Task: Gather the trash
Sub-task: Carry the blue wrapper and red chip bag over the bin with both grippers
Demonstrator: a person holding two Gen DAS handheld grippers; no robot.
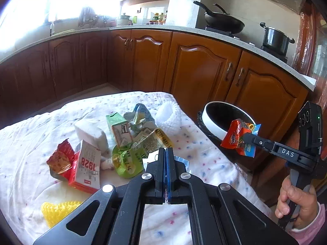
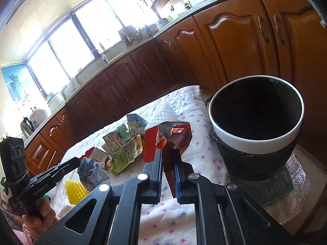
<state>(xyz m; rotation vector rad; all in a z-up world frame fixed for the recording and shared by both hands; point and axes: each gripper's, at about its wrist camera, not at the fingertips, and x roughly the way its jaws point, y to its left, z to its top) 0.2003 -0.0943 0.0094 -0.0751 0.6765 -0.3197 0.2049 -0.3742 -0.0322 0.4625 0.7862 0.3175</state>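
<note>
Crowding the cloth (image 1: 204, 159), cartons (image 1: 120, 131) remain; right tongs (image 2: 168, 153) pinch a wrapper (image 2: 175, 140), left tongs (image 1: 166, 153) a scrap (image 1: 152, 156).

A wok (image 1: 224, 21) and a pot (image 1: 276, 37) are seen on the stove; a kettle (image 2: 26, 127) is set on the counter (image 2: 126, 51).

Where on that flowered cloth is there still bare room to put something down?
The cloth is bare along its left side beyond the red carton, and along the right edge facing the bin. The near strip beside the yellow scrubber is also open. The middle is crowded with wrappers and cartons.
</note>
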